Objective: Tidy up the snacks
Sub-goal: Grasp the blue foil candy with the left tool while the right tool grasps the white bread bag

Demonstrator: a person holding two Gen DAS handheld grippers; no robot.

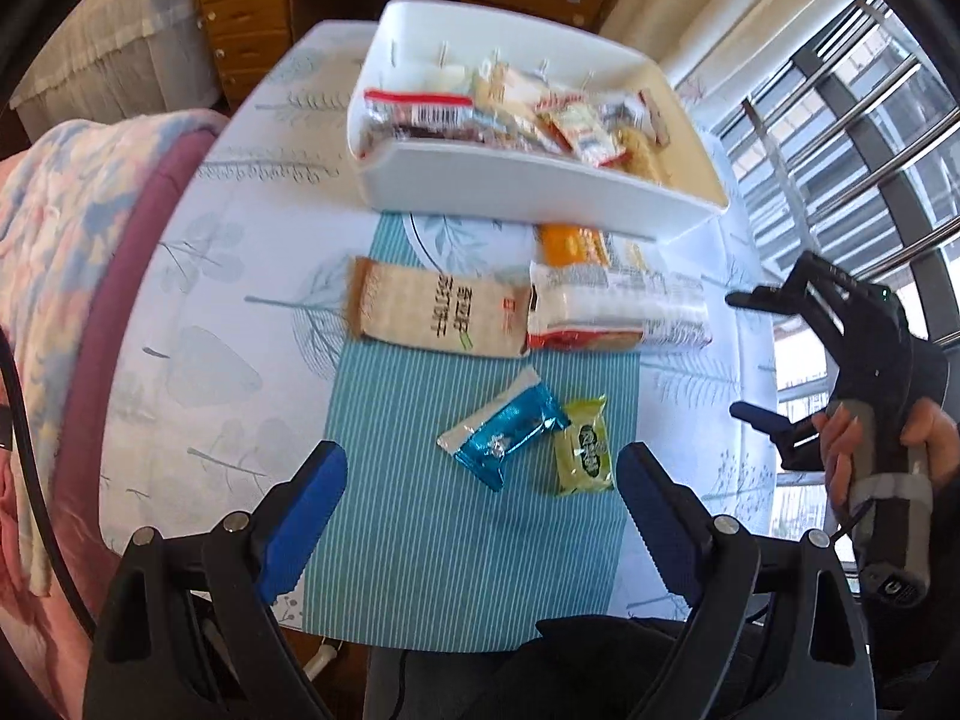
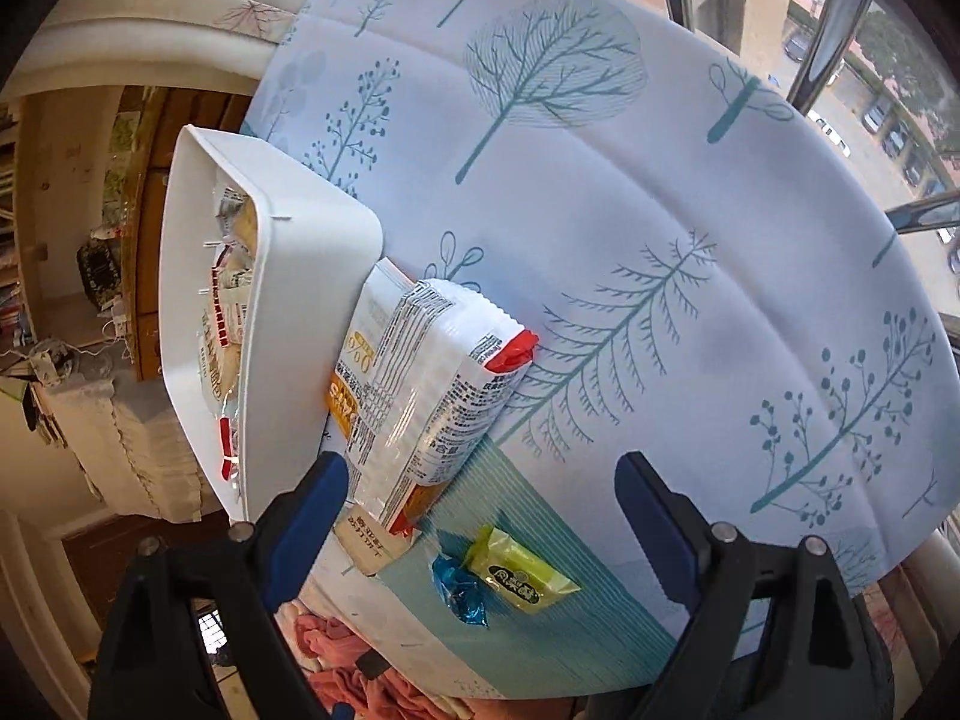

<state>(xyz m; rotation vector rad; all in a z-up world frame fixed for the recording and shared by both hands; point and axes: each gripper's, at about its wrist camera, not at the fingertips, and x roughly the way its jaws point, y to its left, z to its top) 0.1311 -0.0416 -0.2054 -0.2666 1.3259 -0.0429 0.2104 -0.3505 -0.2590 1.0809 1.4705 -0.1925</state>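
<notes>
Blue snack packet (image 1: 503,439) lies just ahead between the wide-open, empty left claw (image 1: 482,483).

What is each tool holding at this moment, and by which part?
Nothing is held. The left tool stands open above the blue packet and green packet; the right tool is open too, with nothing between its fingers.
</notes>
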